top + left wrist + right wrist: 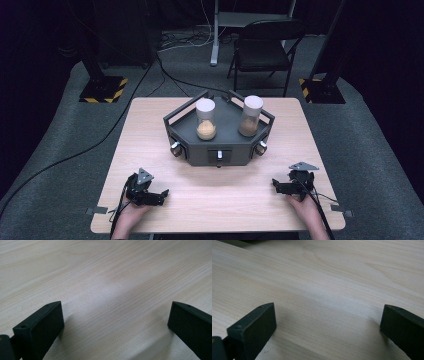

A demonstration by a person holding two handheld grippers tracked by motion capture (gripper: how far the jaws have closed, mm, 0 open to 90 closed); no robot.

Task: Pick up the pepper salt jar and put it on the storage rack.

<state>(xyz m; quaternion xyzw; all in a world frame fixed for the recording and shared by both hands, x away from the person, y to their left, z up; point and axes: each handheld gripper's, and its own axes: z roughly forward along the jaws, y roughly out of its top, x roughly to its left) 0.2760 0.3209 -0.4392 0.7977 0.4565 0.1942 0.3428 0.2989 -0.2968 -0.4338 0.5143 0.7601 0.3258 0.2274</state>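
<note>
Both grippers [159,195] [278,186] wide open near table [150,130] front edge

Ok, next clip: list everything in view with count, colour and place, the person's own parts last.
table: 1, light wood, centre
tray: 1, dark grey, six-sided, far middle of table
jars: 2, clear with white lids, on tray; left jar holds orange-tan grains, right jar browner ones
folding chair: 1, black, behind table
stand bases: 2, black with yellow stripes, floor far left and far right
left gripper: black, near left, jaws apart
right gripper: black, near right, jaws apart
hands: 2, near edge, one on each gripper
</note>
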